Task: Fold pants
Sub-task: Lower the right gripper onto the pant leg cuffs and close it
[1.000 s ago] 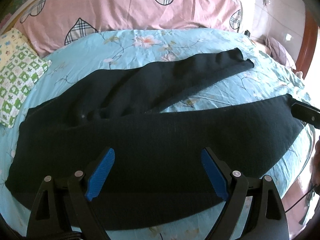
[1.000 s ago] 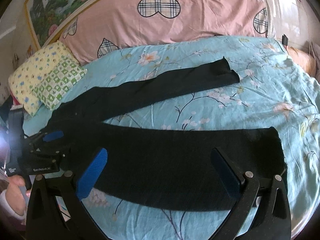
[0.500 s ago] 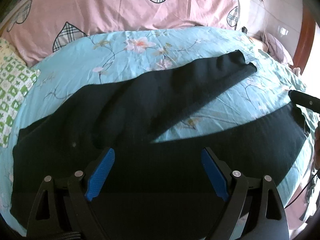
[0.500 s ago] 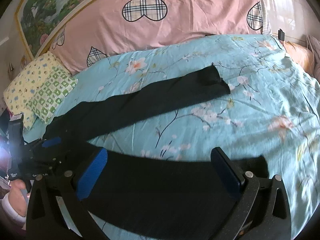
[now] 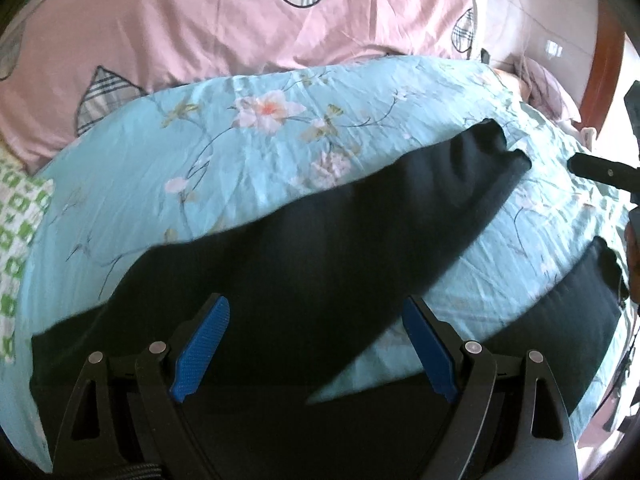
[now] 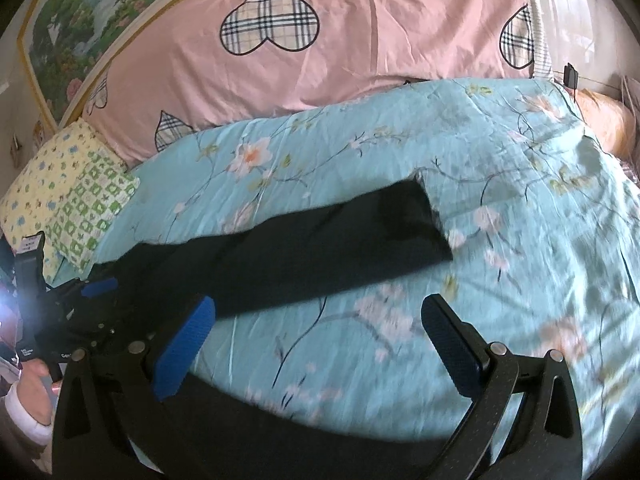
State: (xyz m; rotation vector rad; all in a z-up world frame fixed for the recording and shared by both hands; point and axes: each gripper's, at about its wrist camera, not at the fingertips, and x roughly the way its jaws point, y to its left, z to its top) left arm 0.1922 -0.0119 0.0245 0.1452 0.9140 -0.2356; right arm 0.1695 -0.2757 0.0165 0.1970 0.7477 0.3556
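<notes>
Left wrist view: my left hand-held gripper [image 5: 316, 344] hangs with its blue pads spread wide and nothing between them, low over the black pants [image 5: 320, 248] near the waist end. The pants lie on the bed [image 5: 168, 168], which is covered in a light blue floral sheet. One leg runs up and to the right toward the far side of the bed, and the other leg stretches along the near edge, with a wedge of sheet showing between them. A pink pillow [image 5: 240, 32] with plaid hearts lies across the head of the bed.

In the right wrist view, my right hand-held gripper [image 6: 316, 344] is also released, its pads wide apart above the sheet between the two legs. The far leg's cuff lies flat beyond it; the near leg passes under the gripper body. A green and yellow patterned pillow [image 6: 68, 192] sits at the left.
</notes>
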